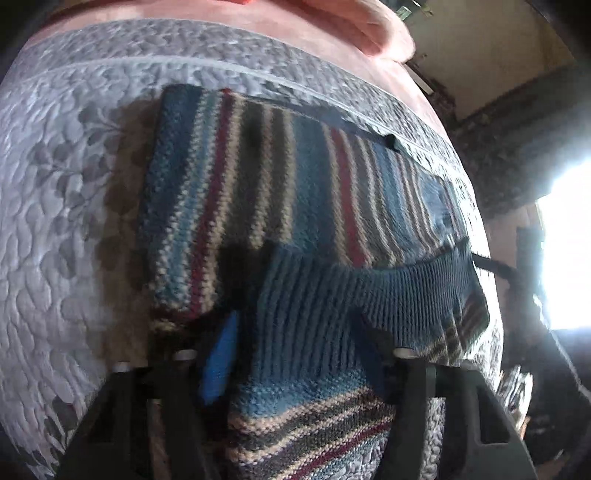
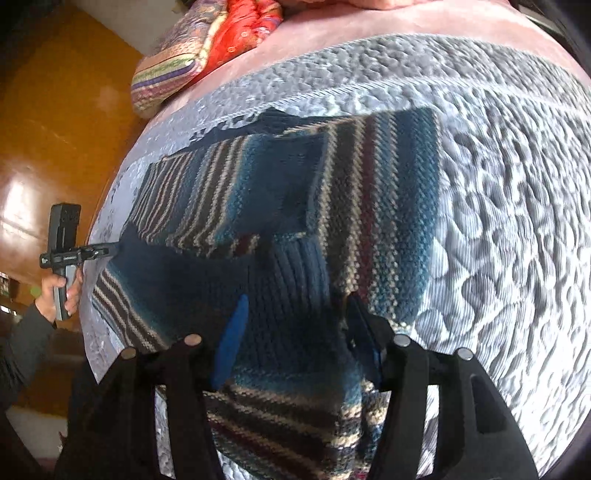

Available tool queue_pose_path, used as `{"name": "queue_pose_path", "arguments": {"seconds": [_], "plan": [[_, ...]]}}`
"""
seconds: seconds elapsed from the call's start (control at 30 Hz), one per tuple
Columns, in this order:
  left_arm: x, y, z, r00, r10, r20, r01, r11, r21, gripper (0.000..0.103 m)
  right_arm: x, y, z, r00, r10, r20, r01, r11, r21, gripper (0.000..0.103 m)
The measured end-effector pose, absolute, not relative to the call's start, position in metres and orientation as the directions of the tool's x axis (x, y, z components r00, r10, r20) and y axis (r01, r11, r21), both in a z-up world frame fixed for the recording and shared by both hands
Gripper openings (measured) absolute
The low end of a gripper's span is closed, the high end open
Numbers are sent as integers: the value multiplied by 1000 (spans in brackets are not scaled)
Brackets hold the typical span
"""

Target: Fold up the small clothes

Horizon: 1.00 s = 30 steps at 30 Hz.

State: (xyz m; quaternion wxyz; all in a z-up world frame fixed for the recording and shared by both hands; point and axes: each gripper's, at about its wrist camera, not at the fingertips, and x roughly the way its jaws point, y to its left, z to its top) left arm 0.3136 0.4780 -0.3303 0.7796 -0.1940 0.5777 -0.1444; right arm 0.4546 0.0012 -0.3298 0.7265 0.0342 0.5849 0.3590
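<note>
Grey quilted leaf-pattern bedspread (image 2: 498, 206) covers the bed, pink sheet (image 1: 332, 33) beyond it. Orange-brown wooden panel (image 2: 55, 129) at far left in right wrist view; folded multicoloured patterned quilt with red part (image 2: 207, 48) at the bed's far corner. Striped blue, cream and maroon knitted sweater (image 1: 277, 192) lies partly folded on the bedspread, its ribbed blue hem (image 1: 369, 291) turned over the stripes. Left hand-held gripper (image 1: 295, 354): blue-padded fingers apart, knit lying between them, ahead of the lens. Right hand-held gripper (image 2: 295, 332): fingers apart too, over the ribbed part. A sleeved hand (image 2: 59, 291) grips the left tool's handle at the bed's left edge. Bright window (image 1: 569, 240) at right in left wrist view.
</note>
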Motion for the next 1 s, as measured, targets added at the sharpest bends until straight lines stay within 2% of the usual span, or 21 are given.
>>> {"name": "queue_pose_path", "arguments": {"seconds": [0.03, 0.07, 0.1, 0.13, 0.17, 0.57, 0.77, 1.0], "plan": [[310, 476, -327, 293, -454, -842, 10, 882, -472, 28, 454, 4, -328, 52, 561, -826, -497, 732, 466, 43], [308, 475, -326, 297, -461, -837, 19, 879, -477, 17, 454, 7, -327, 52, 553, -832, -507, 732, 455, 40], [306, 475, -324, 308, -462, -832, 24, 878, -478, 11, 452, 8, -326, 58, 543, -838, -520, 733, 439, 27], [305, 477, -323, 318, -466, -826, 25, 875, -484, 10, 451, 11, -325, 65, 535, -842, -531, 733, 425, 12], [305, 478, -320, 331, -475, -815, 25, 868, -495, 9, 450, 10, -324, 71, 534, -842, -534, 733, 420, 10], [288, 495, -231, 545, -497, -675, 109, 841, -530, 8, 435, -23, -240, 280, 620, -732, -552, 729, 406, 7], [345, 510, -200, 585, -468, -662, 113, 856, -505, 8, 489, -24, -217, 357, 619, -700, -489, 762, 424, 7], [417, 525, -209, 582, -433, -688, 45, 862, -504, 7, 556, -7, -229, 378, 582, -720, -434, 798, 418, 6]]}}
